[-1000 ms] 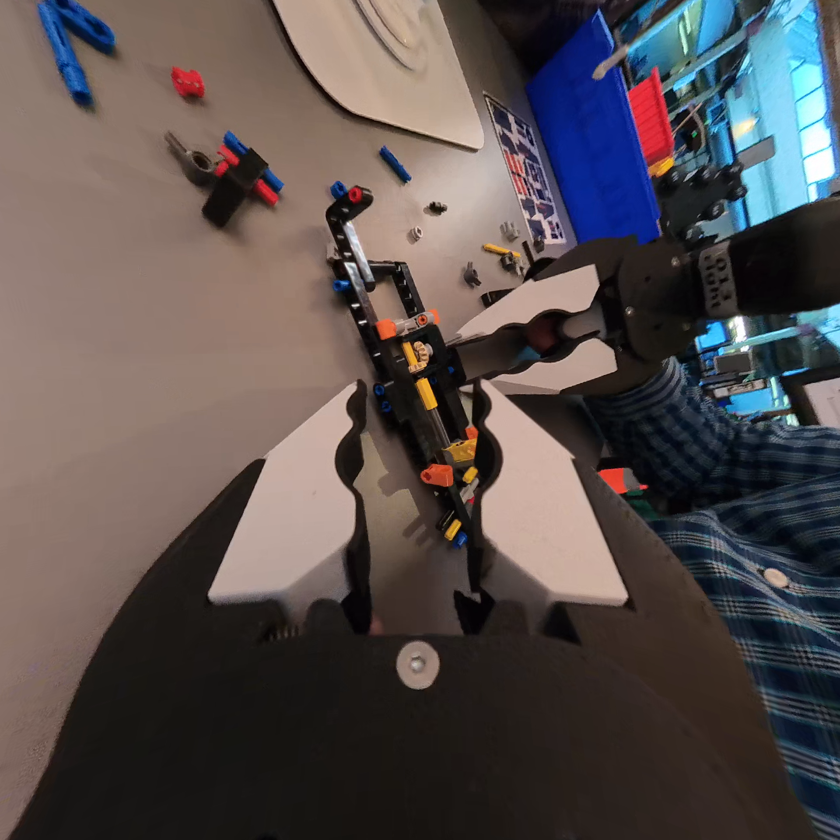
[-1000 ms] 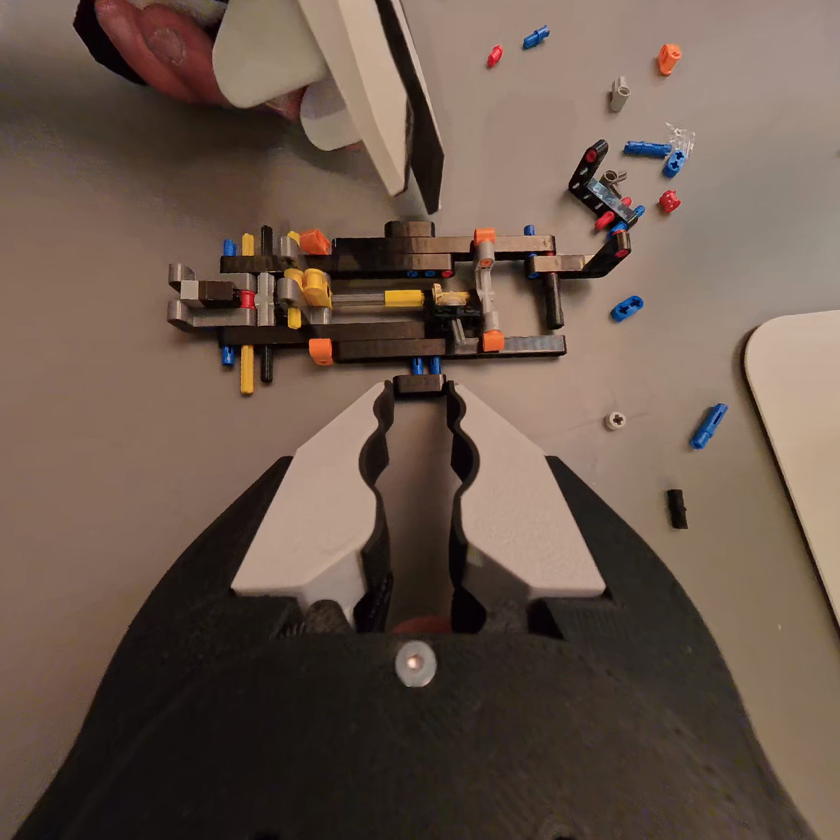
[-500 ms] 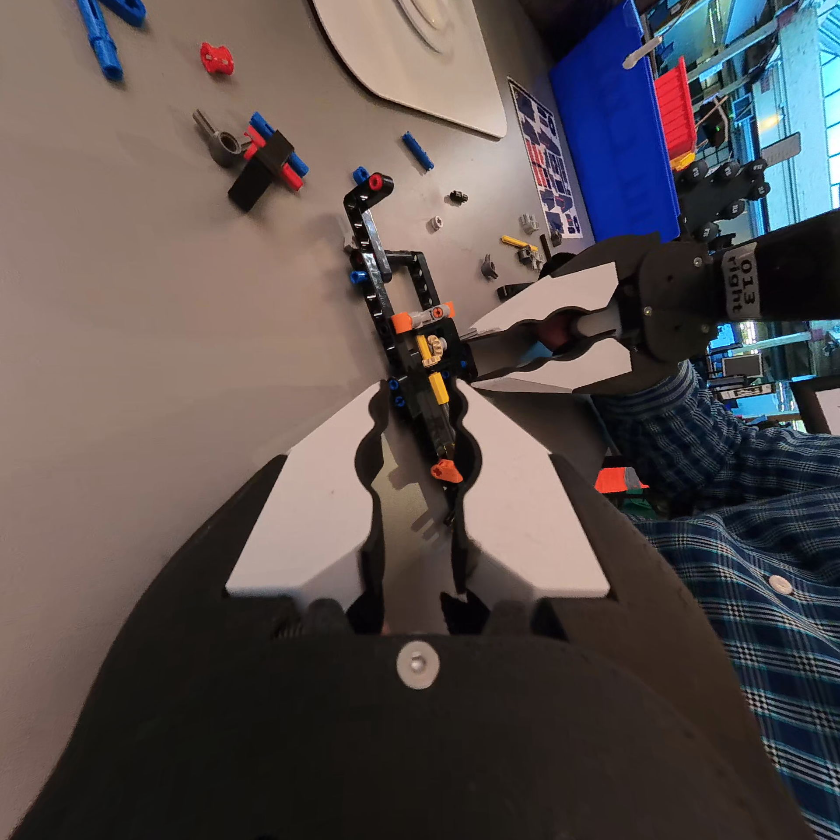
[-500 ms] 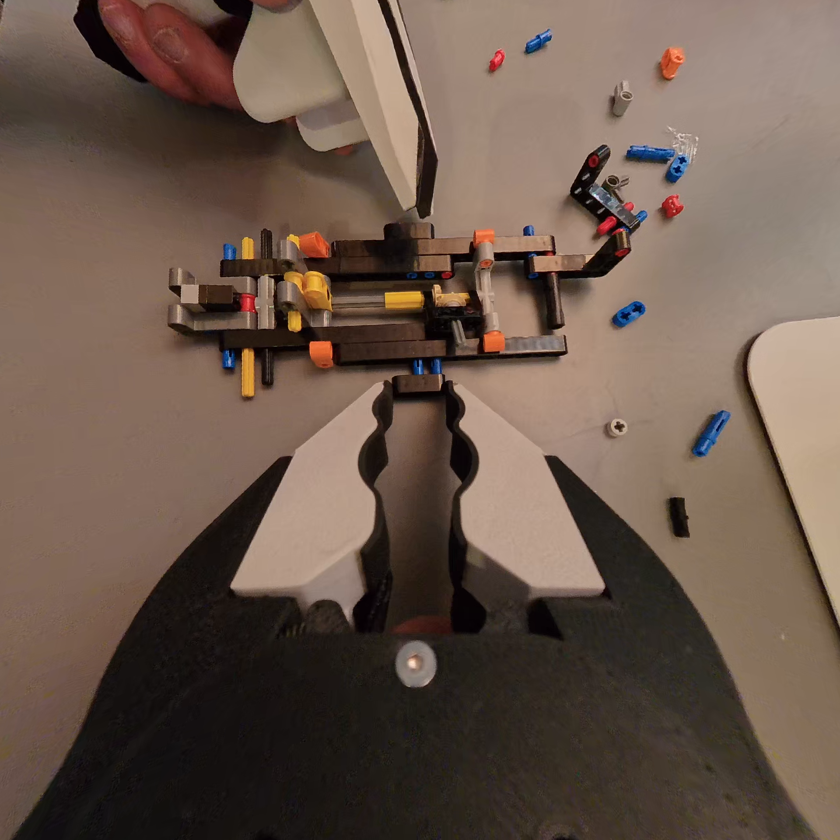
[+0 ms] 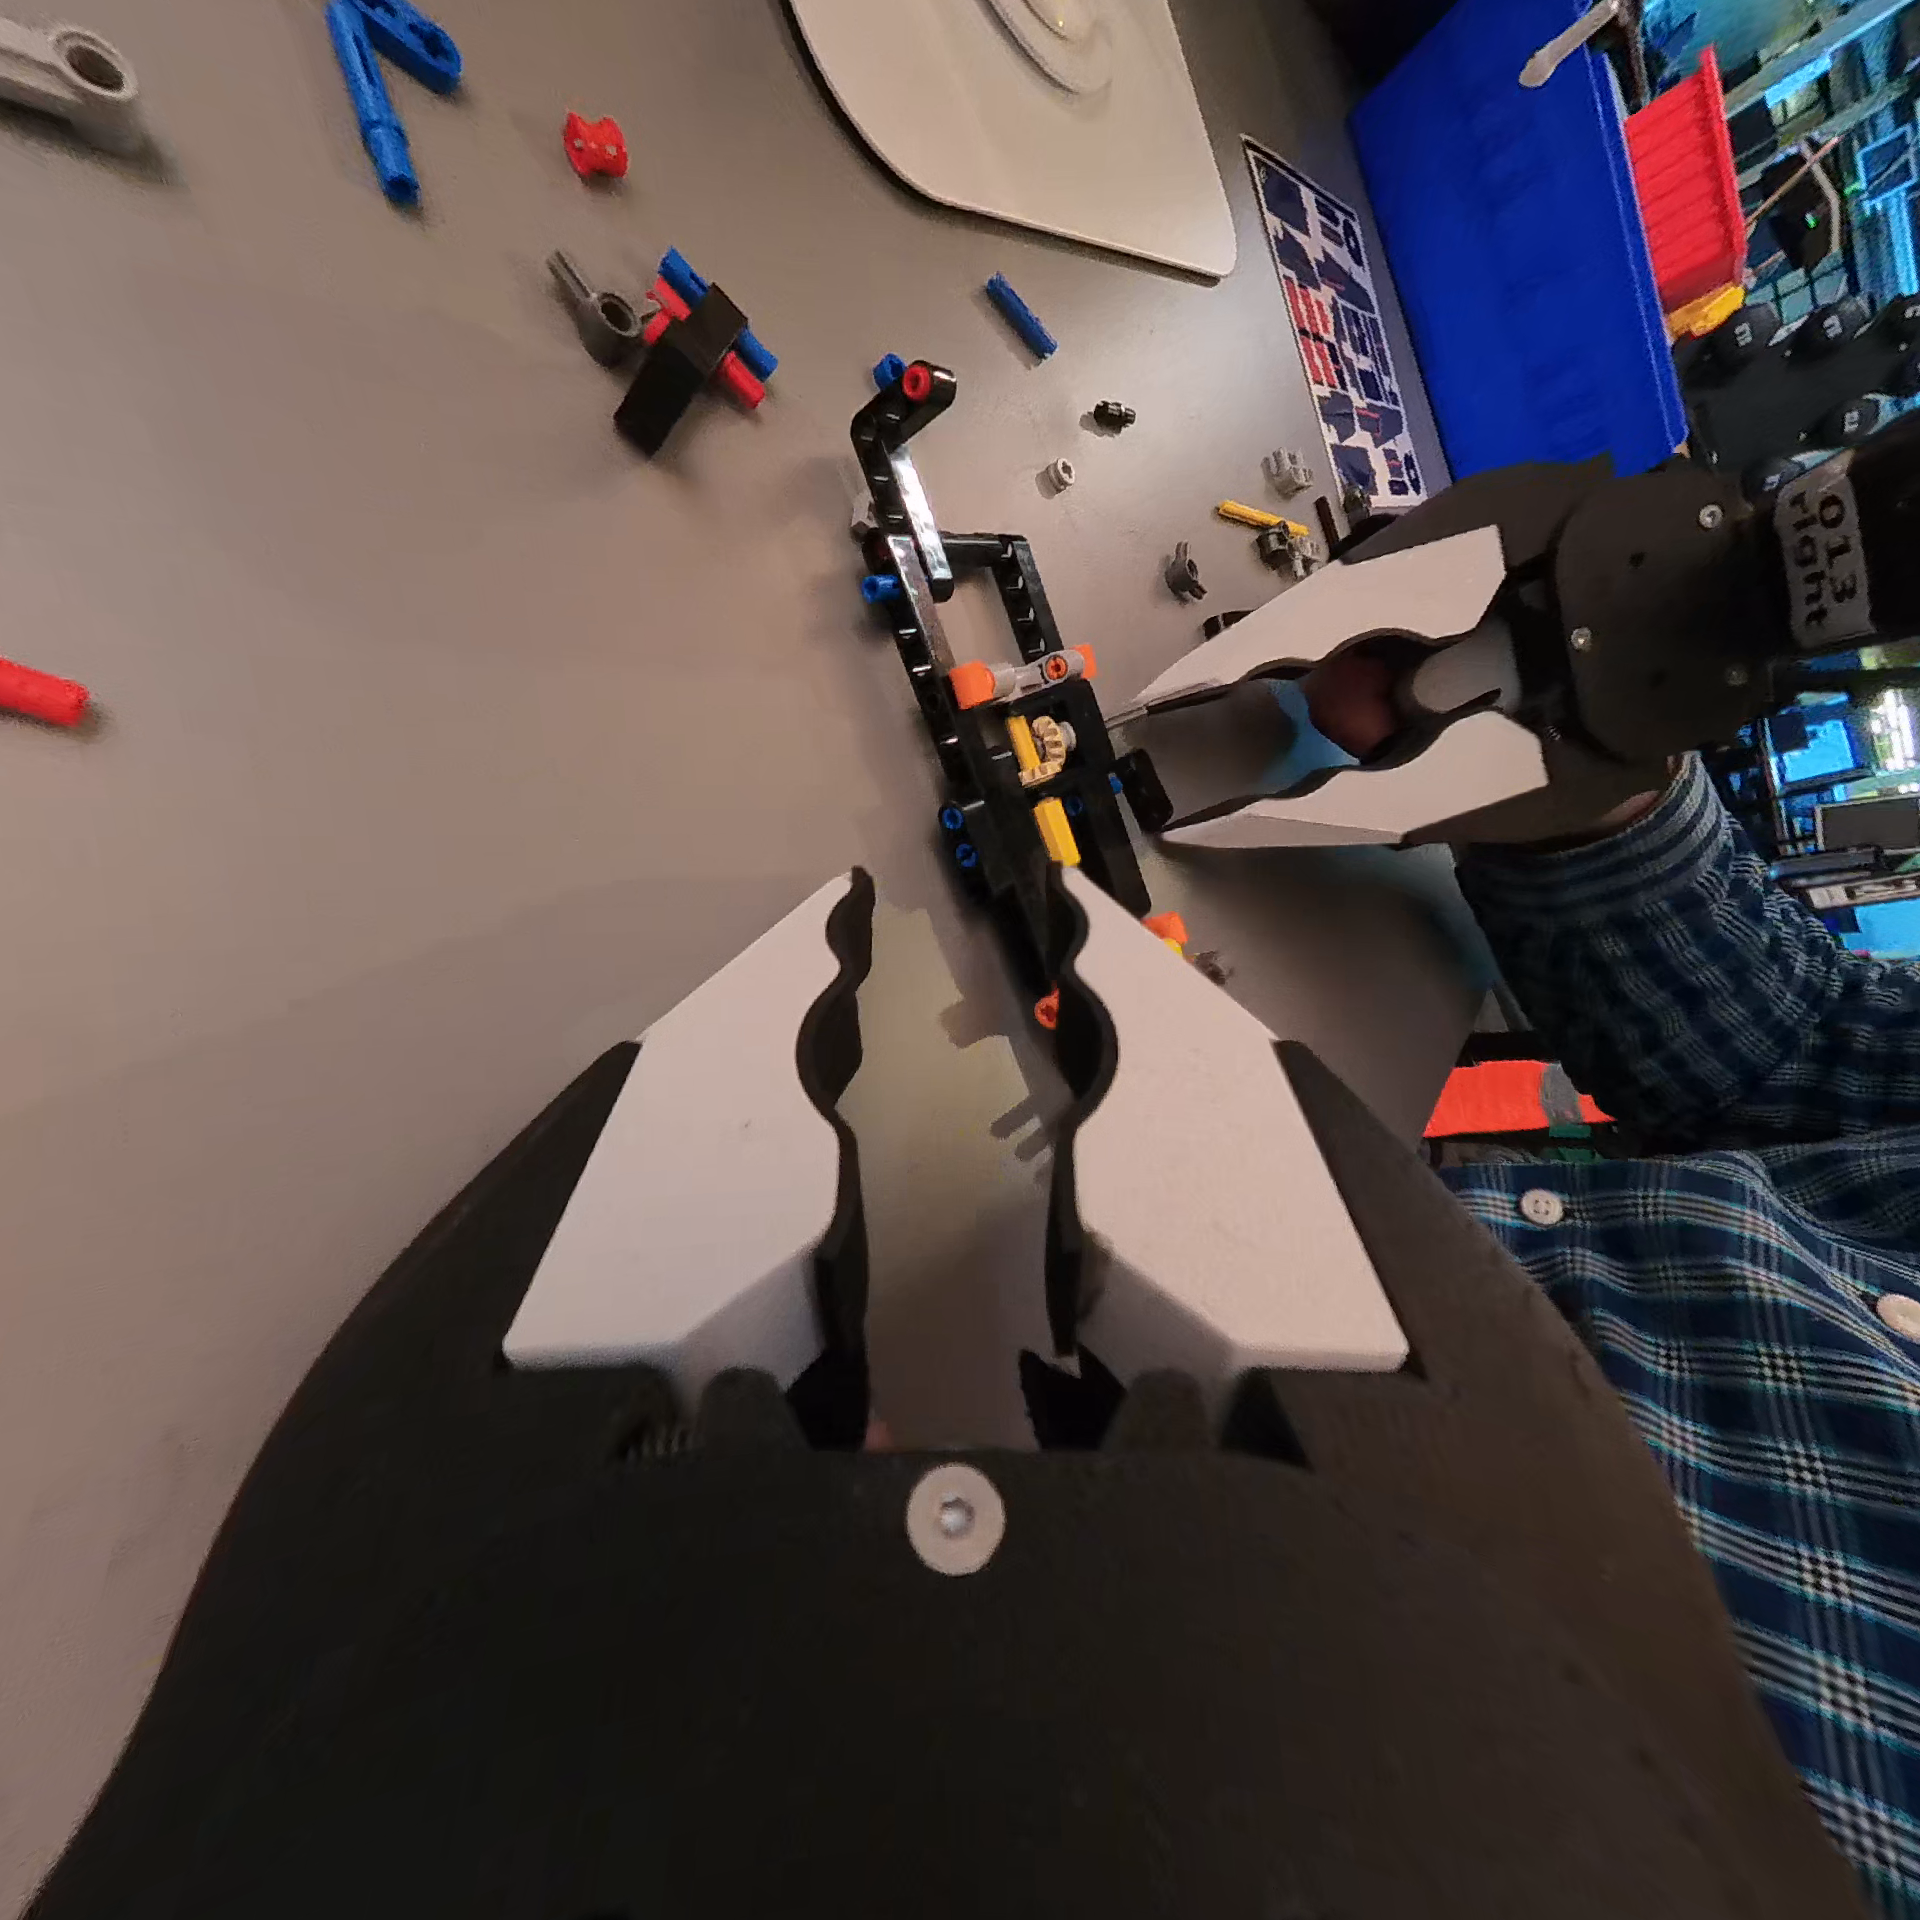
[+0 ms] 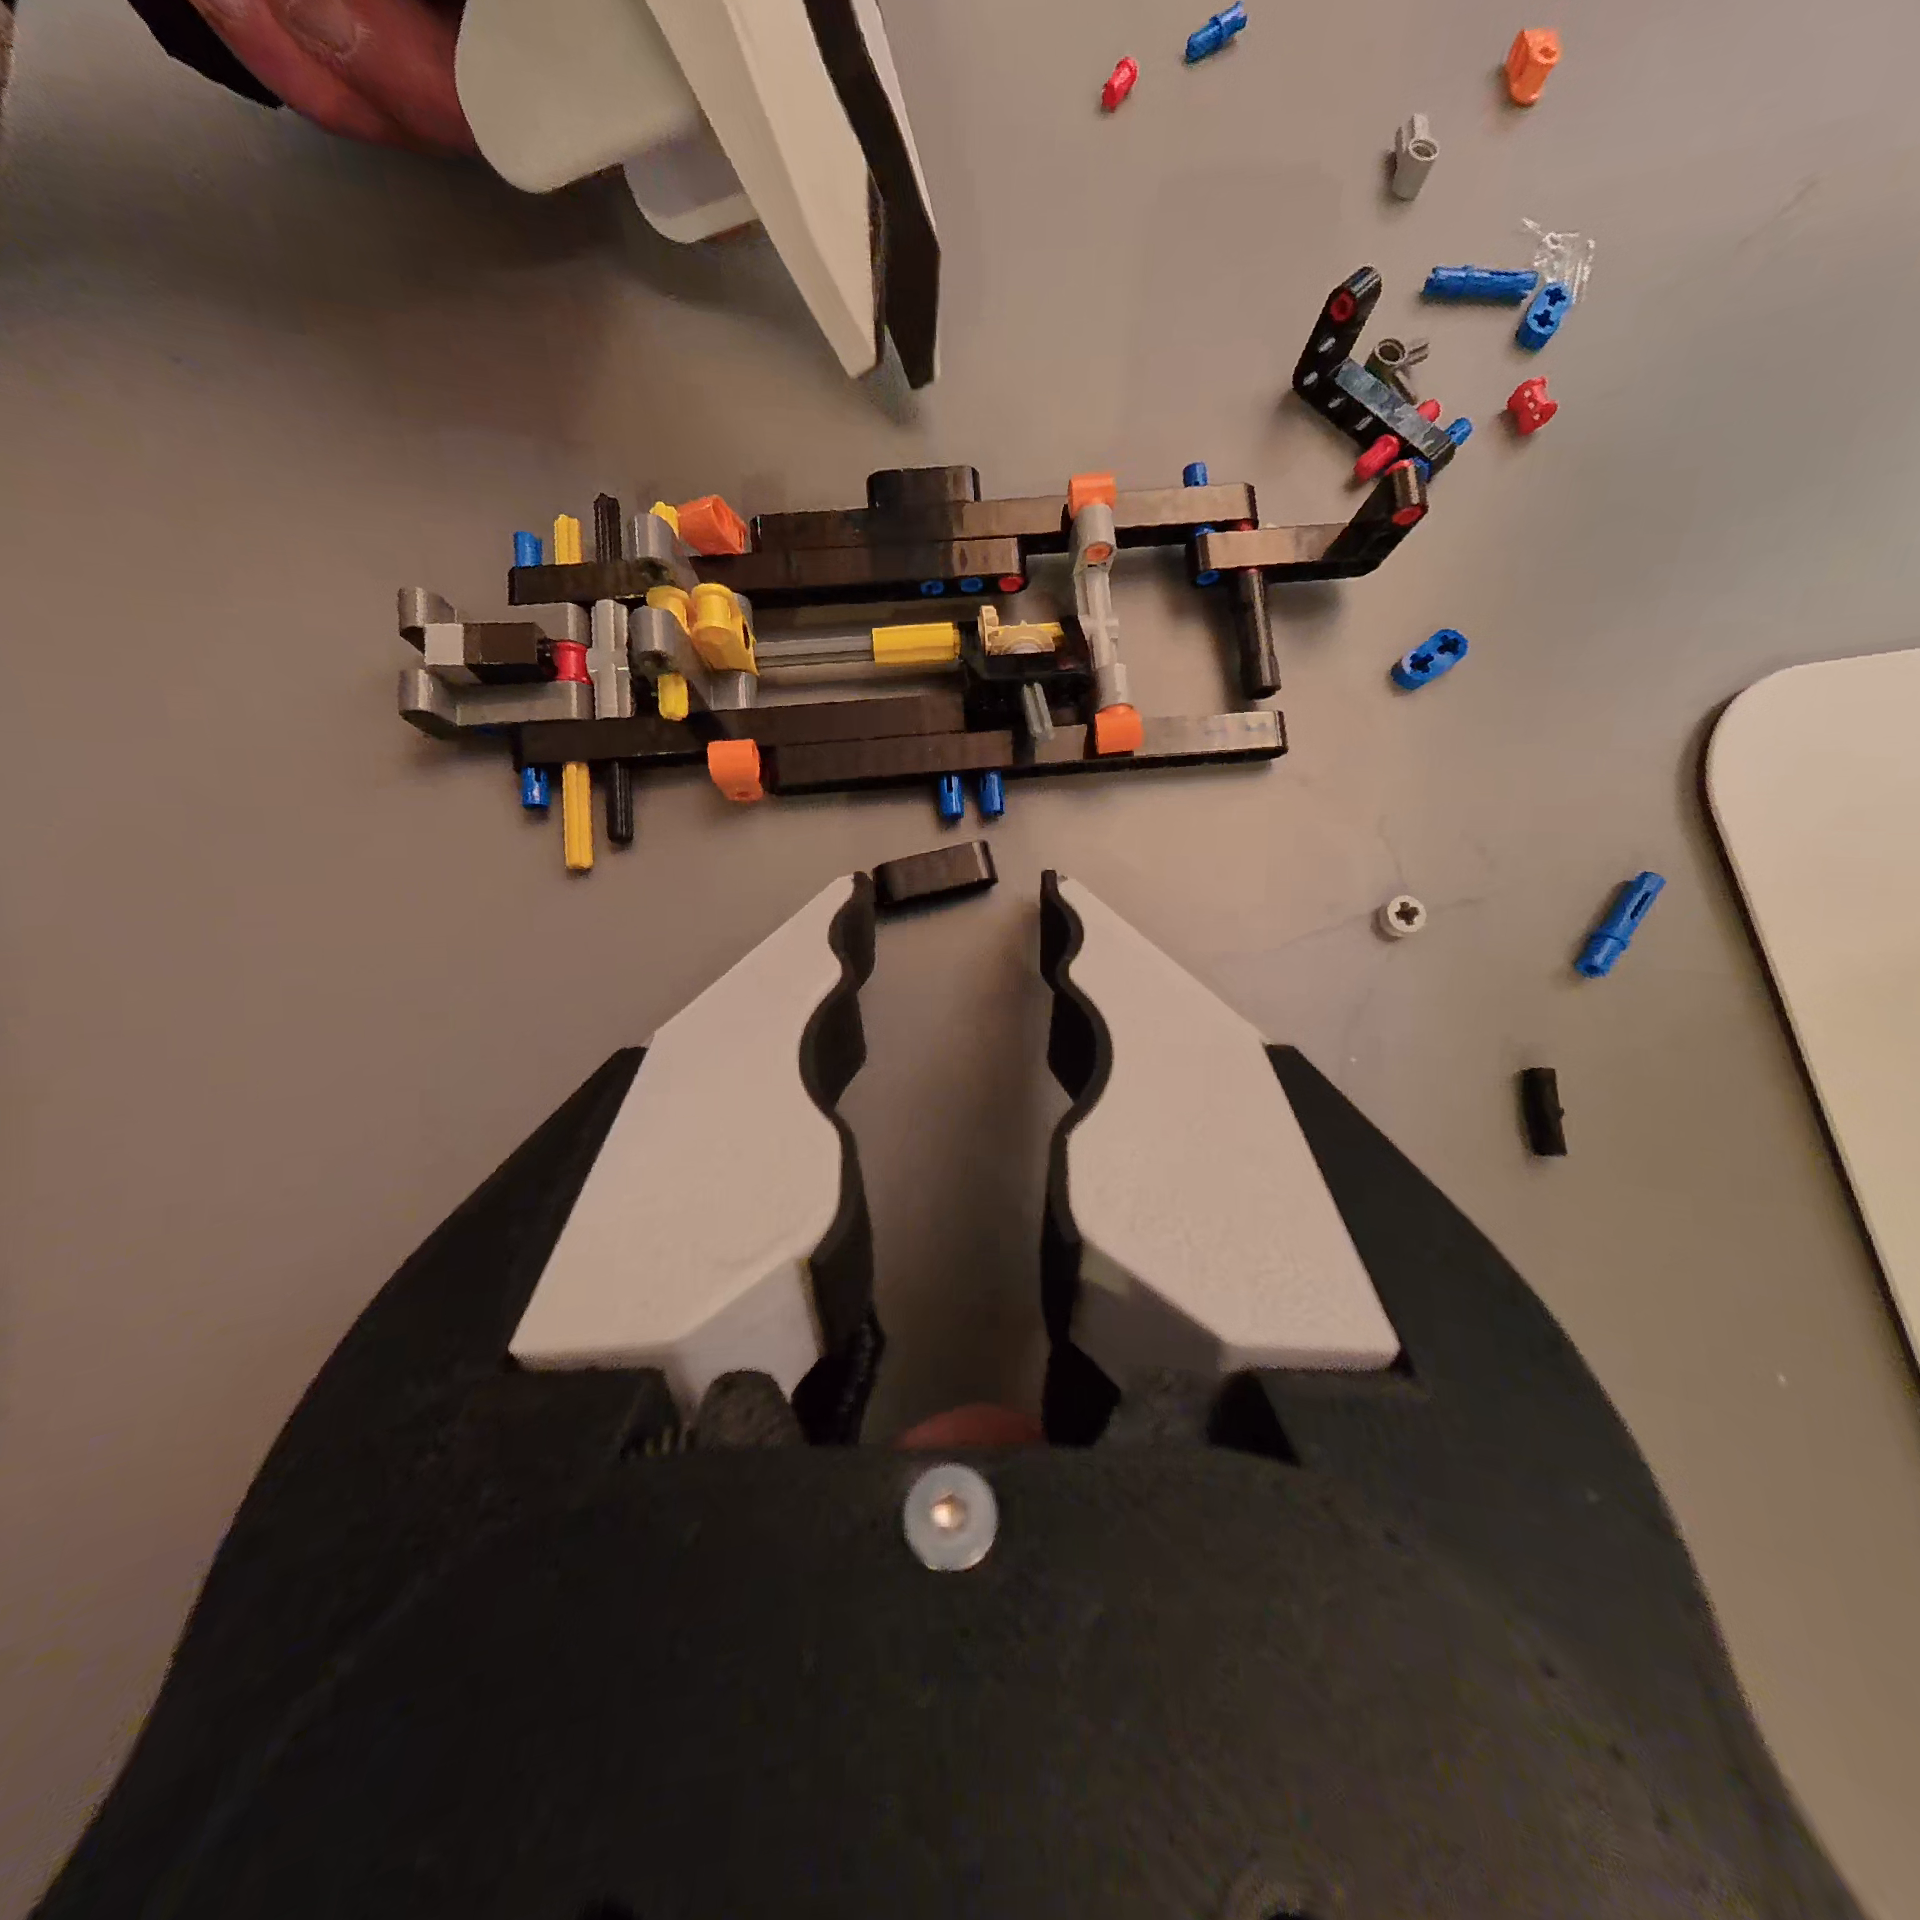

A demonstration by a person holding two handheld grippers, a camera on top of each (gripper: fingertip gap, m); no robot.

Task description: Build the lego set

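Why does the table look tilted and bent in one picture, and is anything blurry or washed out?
Left wrist view: the wide-angle lens bends the grey table, loose parts at the left edge smear, and bright windows at right wash out. Right wrist view: sharp, warm and dim, with soft shadows beside the lego assembly and no strong glare.

Both wrist views look closely down their fingers, sharing the lego assembly [image 6: 852, 644]

black lego frame [image 6: 883, 566], blue plaid sleeve [image 5: 1704, 997]
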